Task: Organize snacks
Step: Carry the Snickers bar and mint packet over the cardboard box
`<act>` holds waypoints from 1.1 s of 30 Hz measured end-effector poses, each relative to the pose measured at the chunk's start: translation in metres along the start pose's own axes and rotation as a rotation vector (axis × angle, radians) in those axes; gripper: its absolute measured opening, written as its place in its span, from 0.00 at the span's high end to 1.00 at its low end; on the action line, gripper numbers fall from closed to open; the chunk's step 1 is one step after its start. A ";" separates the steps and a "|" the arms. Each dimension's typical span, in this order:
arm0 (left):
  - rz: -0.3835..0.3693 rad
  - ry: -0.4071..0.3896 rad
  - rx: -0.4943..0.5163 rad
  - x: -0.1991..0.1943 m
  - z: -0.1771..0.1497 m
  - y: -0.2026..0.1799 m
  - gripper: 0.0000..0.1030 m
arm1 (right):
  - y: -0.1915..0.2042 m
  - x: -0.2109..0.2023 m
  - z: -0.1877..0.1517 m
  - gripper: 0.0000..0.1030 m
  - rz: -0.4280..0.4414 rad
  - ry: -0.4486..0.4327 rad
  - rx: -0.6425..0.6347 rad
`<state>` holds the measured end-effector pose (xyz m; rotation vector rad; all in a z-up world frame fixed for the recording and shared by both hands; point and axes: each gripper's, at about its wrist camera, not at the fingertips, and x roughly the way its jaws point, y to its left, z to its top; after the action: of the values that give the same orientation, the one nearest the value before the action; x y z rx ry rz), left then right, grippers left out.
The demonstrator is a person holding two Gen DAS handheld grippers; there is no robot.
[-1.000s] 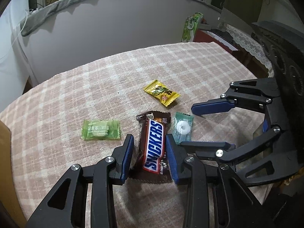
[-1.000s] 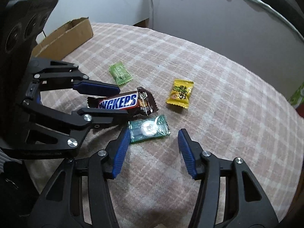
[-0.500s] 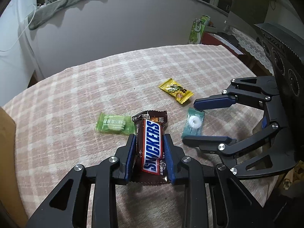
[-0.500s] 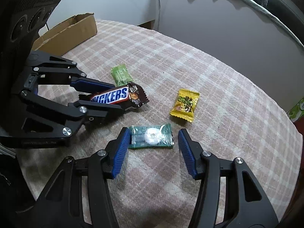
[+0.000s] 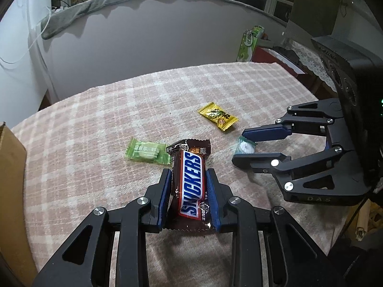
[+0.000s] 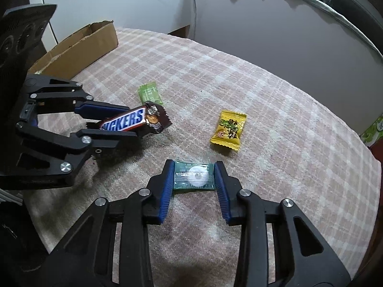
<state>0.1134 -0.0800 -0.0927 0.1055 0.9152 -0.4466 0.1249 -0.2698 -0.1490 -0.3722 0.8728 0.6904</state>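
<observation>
A brown Snickers bar is clamped lengthwise in my left gripper, which is shut on it; the right wrist view shows the bar held just off the cloth by that gripper. A teal mint candy lies on the cloth. My right gripper is closing on it, and its blue pads touch both wrapper ends. In the left wrist view this gripper hides most of the mint. A light green candy and a yellow candy lie loose.
A pink plaid cloth covers the table. An open cardboard box stands at its left edge. A grey padded back runs behind the table, and a green carton stands beyond the far right corner.
My left gripper shut on the Snickers bar and carried it a little left, toward the green candy. My right gripper's jaws narrowed from wide open onto the mint candy.
</observation>
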 end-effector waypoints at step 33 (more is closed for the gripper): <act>0.214 -0.245 -0.251 -0.149 -0.054 0.099 0.73 | 0.110 -0.061 0.101 0.66 0.120 -0.269 -0.152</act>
<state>0.0360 0.0730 -0.0186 -0.0791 0.7025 -0.1389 0.0796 -0.1572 -0.0418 -0.3547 0.5919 0.8983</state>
